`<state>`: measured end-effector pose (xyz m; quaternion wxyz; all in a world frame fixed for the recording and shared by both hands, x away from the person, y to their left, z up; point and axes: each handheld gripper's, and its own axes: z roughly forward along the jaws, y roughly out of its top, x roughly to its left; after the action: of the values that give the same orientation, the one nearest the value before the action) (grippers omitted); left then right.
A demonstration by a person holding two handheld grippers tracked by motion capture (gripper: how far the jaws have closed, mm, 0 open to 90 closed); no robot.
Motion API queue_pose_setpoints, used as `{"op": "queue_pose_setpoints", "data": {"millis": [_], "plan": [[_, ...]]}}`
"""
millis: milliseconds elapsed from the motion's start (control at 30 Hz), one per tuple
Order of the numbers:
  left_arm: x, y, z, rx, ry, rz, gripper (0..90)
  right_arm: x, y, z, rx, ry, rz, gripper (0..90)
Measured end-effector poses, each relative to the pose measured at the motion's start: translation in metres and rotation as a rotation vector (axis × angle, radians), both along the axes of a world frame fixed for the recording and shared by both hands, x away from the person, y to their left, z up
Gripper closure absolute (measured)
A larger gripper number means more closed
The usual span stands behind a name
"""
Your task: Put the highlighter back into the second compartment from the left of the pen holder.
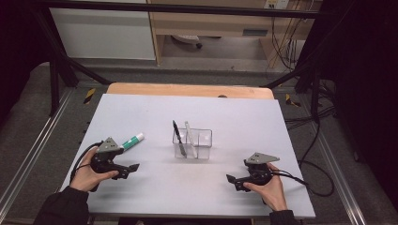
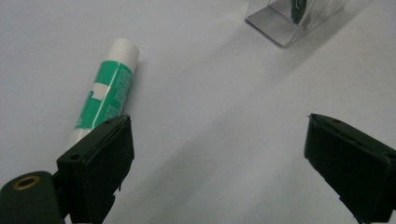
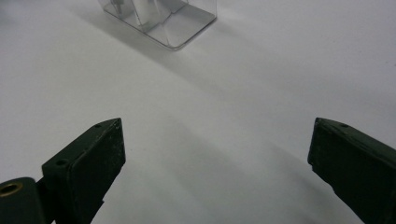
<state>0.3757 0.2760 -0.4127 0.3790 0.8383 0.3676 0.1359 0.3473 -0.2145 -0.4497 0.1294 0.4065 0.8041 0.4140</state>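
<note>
A green and white glue stick [image 1: 133,140] [image 2: 104,95] lies on the white table [image 1: 155,112], just beyond my left gripper [image 1: 133,168] [image 2: 219,158]. That gripper rests near the front left, open, with nothing between its jaws. A clear plastic organizer box [image 1: 193,144] [image 2: 289,21] [image 3: 161,18] stands at the table's middle, holding a black pen [image 1: 178,137] and a clear pen [image 1: 189,136] that lean upright in its left compartment. My right gripper [image 1: 230,180] [image 3: 217,163] sits at the front right, open and empty, pointing toward the box.
A wooden strip [image 1: 187,89] borders the table's far edge. Black frame bars, cables [image 1: 314,140] and a shelf unit stand beyond and to the right of the table. Bare table surface spreads between the two grippers and in front of the box.
</note>
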Motion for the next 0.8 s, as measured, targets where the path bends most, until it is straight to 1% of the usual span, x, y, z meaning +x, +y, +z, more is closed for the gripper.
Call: {"op": "queue_pose_setpoints", "data": {"millis": [67,200,367,467,567,800], "plan": [[0.004,-0.001,0.002,0.009,0.001,0.001,8.2,-0.001,-0.002,-0.001,-0.007,0.003,0.000,4.6],[0.011,-0.002,0.006,0.024,0.004,0.004,8.4,-0.002,-0.003,-0.001,-0.006,0.003,-0.001,4.6],[0.020,-0.003,0.010,0.029,0.011,0.004,8.7,-0.002,-0.004,-0.001,-0.003,0.002,-0.002,4.5],[0.027,-0.003,0.014,0.043,0.011,0.011,9.2,-0.002,-0.004,-0.001,-0.011,0.002,0.003,4.5],[0.033,-0.003,0.016,0.059,0.014,0.019,10.2,-0.003,-0.004,-0.001,-0.005,0.002,0.004,4.5],[0.051,-0.002,0.014,0.105,0.035,0.028,12.8,-0.003,-0.005,0.000,-0.001,0.002,0.003,4.5]]}}
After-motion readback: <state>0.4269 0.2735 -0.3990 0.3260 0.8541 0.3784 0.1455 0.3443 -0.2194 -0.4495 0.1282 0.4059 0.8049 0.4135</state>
